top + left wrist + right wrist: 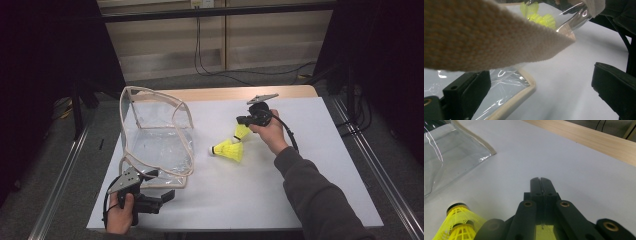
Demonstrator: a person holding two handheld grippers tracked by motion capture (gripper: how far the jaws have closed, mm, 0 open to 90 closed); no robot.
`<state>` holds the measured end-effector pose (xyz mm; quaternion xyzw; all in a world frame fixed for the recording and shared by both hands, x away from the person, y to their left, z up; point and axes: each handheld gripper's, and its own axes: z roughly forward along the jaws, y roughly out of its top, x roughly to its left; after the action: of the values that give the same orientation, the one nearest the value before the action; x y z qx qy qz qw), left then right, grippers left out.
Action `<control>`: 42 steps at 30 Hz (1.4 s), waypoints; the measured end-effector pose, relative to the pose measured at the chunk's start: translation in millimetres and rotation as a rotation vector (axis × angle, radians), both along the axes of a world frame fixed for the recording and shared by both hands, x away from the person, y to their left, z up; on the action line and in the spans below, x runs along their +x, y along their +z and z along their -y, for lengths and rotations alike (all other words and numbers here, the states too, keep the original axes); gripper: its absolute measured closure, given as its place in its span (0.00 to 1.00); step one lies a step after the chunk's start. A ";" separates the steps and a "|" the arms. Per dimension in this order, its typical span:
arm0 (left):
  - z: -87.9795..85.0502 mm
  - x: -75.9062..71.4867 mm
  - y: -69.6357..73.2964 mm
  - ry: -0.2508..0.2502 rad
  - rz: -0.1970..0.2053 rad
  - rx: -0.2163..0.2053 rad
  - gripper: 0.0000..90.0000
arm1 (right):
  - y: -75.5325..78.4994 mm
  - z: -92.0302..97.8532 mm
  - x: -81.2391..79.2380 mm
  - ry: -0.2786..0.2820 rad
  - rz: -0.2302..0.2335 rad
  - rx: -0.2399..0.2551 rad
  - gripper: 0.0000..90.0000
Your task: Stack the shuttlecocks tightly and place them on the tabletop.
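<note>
A clear plastic bag (155,135) with beige trim stands open on the white table cover (310,170), left of centre. Two yellow shuttlecocks lie to its right: one (227,150) on its side, the other (241,131) just under my right gripper (240,120). In the right gripper view the jaws (540,181) are shut flush with nothing at the tips. Both shuttlecocks (459,220) sit low left, and yellow shows below the jaws' base. My left gripper (161,184) is open at the bag's front edge, and the bag's trimmed corner (524,87) lies between its jaws (539,87).
A beige strap (486,37) of the bag crosses close in front of the left gripper's camera. A bare wooden strip (225,93) runs along the table's far edge. Metal rails (370,165) flank the table. A sleeved right forearm (310,190) reaches in from the lower right.
</note>
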<state>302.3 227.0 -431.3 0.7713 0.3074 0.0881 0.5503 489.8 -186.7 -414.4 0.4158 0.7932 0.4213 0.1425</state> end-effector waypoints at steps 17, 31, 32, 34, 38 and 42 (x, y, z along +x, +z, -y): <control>-0.2 0.1 -0.1 -0.004 -0.002 0.001 0.03 | 18.3 23.7 -22.7 -0.033 0.079 0.013 1.00; 0.3 -0.1 -0.1 -0.002 -0.001 0.002 0.02 | 19.1 34.0 -43.3 -0.029 0.105 0.029 1.00; 0.3 -0.1 -0.1 -0.002 -0.001 0.002 0.02 | 18.7 34.0 -44.7 -0.029 0.103 0.031 1.00; 0.3 0.0 -0.2 -0.002 -0.001 0.002 0.02 | 18.2 34.4 -47.2 -0.030 0.107 0.035 1.00; 0.0 0.0 -0.3 -0.005 0.000 0.003 0.03 | 16.4 35.7 -53.1 -0.026 0.114 0.032 1.00; 0.2 -0.3 -0.1 -0.001 -0.001 0.004 0.02 | 15.6 37.5 -58.0 -0.025 0.116 0.041 1.00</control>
<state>302.0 226.8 -431.3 0.7727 0.3070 0.0880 0.5485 431.8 -224.2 -398.9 0.4033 0.7698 0.4589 0.1849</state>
